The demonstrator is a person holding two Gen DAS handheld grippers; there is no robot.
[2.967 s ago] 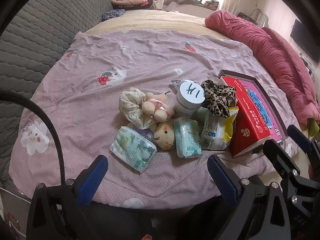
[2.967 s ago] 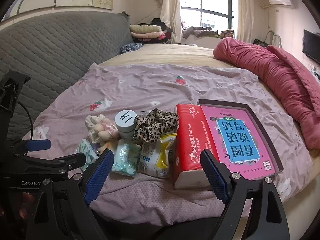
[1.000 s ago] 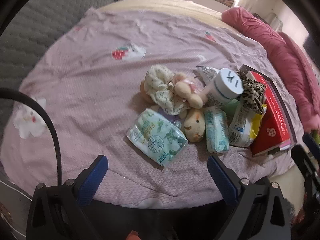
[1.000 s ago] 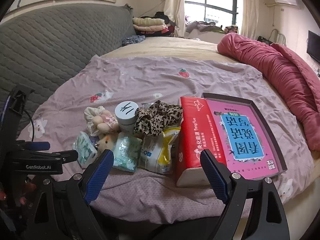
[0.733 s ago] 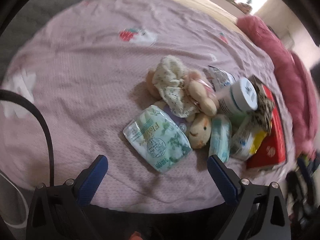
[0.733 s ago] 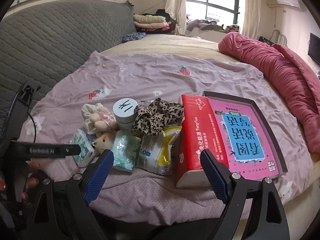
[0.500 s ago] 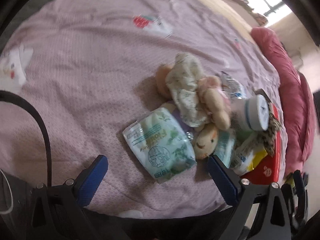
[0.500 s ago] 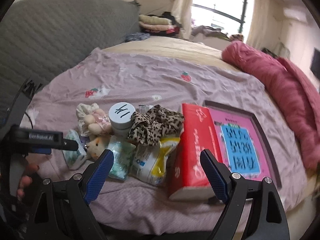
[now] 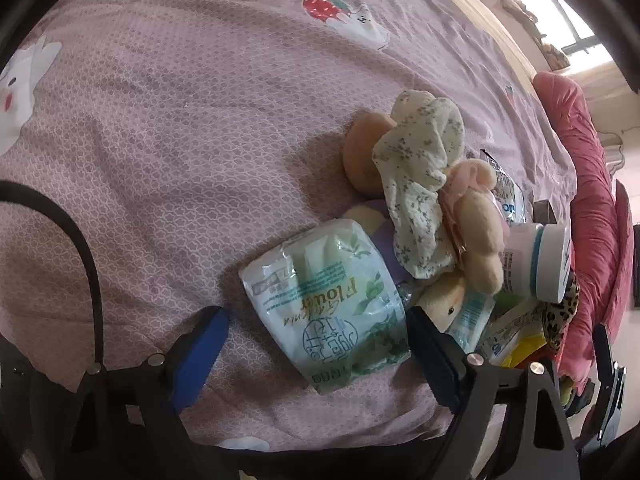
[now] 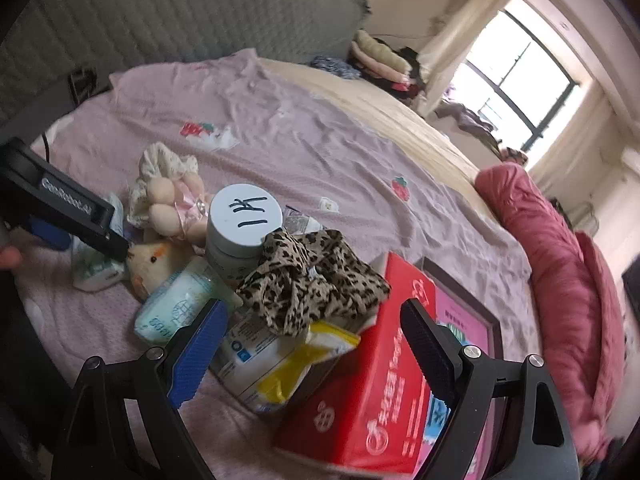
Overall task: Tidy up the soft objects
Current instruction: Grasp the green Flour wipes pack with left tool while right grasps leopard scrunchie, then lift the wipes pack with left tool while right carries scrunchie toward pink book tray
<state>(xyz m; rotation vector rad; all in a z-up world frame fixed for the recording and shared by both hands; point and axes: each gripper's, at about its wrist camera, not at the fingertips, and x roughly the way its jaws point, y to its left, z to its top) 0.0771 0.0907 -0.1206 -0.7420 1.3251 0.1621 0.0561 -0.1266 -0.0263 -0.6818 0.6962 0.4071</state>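
A heap of soft things lies on the pink bedspread (image 9: pixel 180 120). My left gripper (image 9: pixel 316 324) is open, its jaws either side of the near end of a green-and-white tissue pack (image 9: pixel 332 300), not closed on it. Behind the pack lie a floral scrunchie (image 9: pixel 420 168), a pink plush toy (image 9: pixel 476 224) and a cream plush animal (image 9: pixel 440 300). My right gripper (image 10: pixel 314 320) is open and empty, above a leopard scrunchie (image 10: pixel 308 280) and a white-and-yellow packet (image 10: pixel 276 364). A small blue tissue pack (image 10: pixel 176 304) lies to its left.
A white jar (image 10: pixel 240 228) with a marked lid stands in the heap. A red tissue box (image 10: pixel 380 392) leans on a pink-covered tray (image 10: pixel 472 328) at the right. A rolled red quilt (image 10: pixel 560 272) lies along the right side. A grey headboard (image 10: pixel 160 8) stands behind.
My left gripper has moved forward and down, so the green tissue pack now sits between its jaws. My right gripper has moved in closer over the leopard scrunchie and tilted.
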